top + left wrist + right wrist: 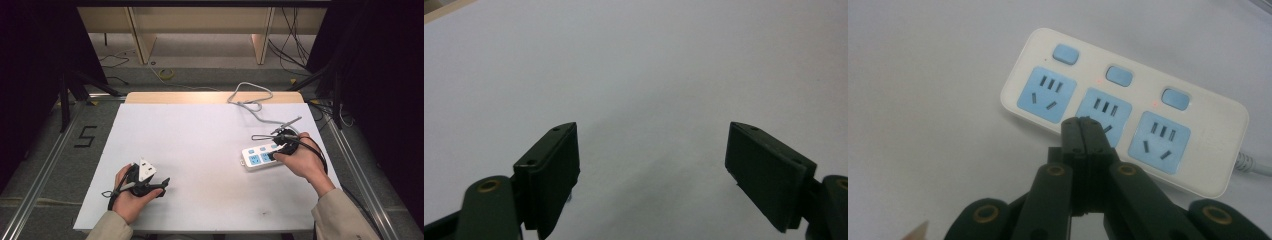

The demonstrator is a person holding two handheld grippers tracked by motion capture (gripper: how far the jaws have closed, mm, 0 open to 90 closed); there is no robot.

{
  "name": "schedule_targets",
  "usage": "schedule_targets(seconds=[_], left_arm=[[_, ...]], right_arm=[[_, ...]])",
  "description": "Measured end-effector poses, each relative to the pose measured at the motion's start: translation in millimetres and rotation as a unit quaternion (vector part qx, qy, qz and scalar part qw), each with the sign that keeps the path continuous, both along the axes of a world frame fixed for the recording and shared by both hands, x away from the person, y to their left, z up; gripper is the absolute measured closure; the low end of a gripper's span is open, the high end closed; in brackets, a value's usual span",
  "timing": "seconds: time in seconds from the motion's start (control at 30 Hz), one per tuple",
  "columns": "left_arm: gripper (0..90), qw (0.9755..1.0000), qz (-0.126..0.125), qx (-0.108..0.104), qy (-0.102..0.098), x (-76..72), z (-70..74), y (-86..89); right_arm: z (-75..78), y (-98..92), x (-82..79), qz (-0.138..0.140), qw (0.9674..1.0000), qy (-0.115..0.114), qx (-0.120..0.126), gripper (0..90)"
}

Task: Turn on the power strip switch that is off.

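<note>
Over the matte white table point(200, 150), the left gripper point(651, 165) gapes wide, while the right gripper point(1083, 131), clenched, seemingly touches the glossy rounded power strip's point(1208, 125) middle blue socket point(1100, 112).

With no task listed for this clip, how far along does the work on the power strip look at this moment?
Hard to say. Done: the power strip lies flat on the white table, nothing plugged in. In hand: the right gripper, jaws closed together, is over the middle socket, below the three blue switches; contact cannot be told. The left gripper is open above bare table. Whatever comes next looks undone.
</note>
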State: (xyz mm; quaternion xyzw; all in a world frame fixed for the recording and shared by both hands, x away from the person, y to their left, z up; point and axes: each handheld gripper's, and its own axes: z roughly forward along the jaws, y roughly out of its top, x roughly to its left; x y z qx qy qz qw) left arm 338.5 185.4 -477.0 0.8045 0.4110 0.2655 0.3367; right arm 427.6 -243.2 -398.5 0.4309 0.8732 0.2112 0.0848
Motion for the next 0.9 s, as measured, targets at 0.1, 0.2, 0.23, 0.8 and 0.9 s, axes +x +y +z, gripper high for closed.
schedule_targets(seconds=[0.1, 0.2, 0.23, 0.8, 0.9], left_arm=[[21.6, 1.0, 0.0, 0.0, 0.0, 0.1, -0.2, 0.1], [21.7, 1.0, -0.001, 0.0, 0.001, 0.1, -0.3, -0.4], [21.6, 1.0, -0.001, 0.001, 0.002, 0.1, -0.1, -0.6], [21.7, 1.0, -0.001, 0.001, 0.001, 0.1, 0.0, -0.8], [21.7, 1.0, -0.002, 0.001, 0.0, 0.1, 0.0, -1.2]], right_arm=[[0.4, 1.6, 1.7, 0.002, 1.0, 0.0, -0.002, 90.0], [0.7, 3.0, 2.8, 0.001, 1.0, 0.0, -0.002, 90.0], [0.7, 3.4, 3.4, 0.003, 1.0, -0.001, -0.003, 90.0], [1.5, 10.6, 12.7, 0.004, 1.0, 0.003, -0.008, 90.0], [1.4, 10.9, 14.0, 0.005, 0.9999, 0.003, -0.01, 90.0]])
